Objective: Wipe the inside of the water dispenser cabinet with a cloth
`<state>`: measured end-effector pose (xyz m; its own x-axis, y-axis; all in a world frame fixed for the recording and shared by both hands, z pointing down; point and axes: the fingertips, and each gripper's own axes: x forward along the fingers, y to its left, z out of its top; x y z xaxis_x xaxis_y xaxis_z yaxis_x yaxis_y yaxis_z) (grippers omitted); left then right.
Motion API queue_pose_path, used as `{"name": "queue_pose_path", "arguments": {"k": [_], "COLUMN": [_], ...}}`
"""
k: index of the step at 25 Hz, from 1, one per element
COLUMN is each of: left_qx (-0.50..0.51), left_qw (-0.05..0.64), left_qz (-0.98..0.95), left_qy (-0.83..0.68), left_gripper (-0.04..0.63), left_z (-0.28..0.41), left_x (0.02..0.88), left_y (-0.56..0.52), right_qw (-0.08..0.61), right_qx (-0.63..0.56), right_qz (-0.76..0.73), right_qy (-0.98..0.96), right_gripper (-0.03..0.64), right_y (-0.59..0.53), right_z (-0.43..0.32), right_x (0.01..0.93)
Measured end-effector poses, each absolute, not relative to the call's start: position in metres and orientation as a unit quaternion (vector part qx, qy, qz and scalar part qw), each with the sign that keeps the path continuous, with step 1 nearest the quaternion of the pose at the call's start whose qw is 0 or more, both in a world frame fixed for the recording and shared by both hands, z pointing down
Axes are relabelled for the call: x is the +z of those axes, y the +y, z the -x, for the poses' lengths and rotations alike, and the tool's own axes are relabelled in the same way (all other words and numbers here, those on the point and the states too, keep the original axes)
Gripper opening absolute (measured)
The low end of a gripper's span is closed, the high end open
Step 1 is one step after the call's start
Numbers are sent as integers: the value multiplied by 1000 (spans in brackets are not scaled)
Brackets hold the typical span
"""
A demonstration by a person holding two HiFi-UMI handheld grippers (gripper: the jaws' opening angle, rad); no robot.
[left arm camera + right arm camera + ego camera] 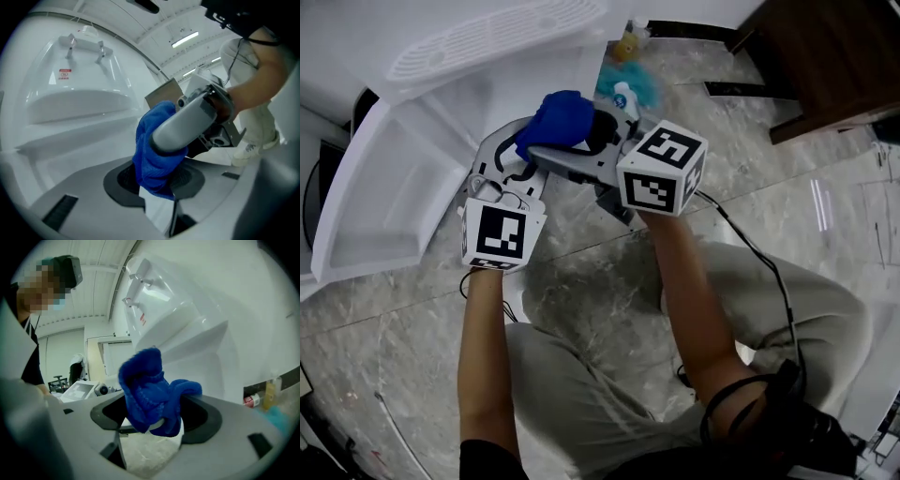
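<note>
Wiping seemingly not begun: before open white plastic water dispenser cabinet [389,202], left tool [157,190] clamps blue terry cloth [555,117], right tool [152,420] gapes around same cloth.

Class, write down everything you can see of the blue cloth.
The blue cloth is bright blue, soft, nubbly fabric, like microfibre. It is bunched into a crumpled wad with folds, not spread flat. It is held up off the floor, close to the white water dispenser, between both tools. The left claw looks closed on it. The right claw stands wide, with the cloth bulging up between its jaws and lapping over one pad.
</note>
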<state>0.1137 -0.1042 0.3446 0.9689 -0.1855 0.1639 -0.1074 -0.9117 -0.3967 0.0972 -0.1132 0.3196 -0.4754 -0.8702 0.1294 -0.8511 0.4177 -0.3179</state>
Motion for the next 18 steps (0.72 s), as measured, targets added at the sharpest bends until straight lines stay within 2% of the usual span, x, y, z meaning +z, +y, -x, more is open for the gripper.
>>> {"name": "queue_pose_path", "arguments": {"k": [6,8,13,18], "left_qx": [-89,-103,-88,-55], "left_qw": [142,119,14,22], "left_qz": [981,982,978,958], "left_qy": [95,104,191,281], "left_gripper": [110,107,100,101], "left_z": [-139,-144,-148,-176], "left_x": [347,362,401,394], "left_y": [-127,-138,-181,-218], "right_qw": [-3,12,12,35], "right_qx": [-150,-154,-159,-155], "right_qz": [553,574,616,632], "right_qy": [819,804,771,758], "right_gripper": [307,305,305,305], "right_y": [-100,-87,-56,-44], "right_z": [-133,-152,-190,-206], "right_x": [324,326,346,353]}}
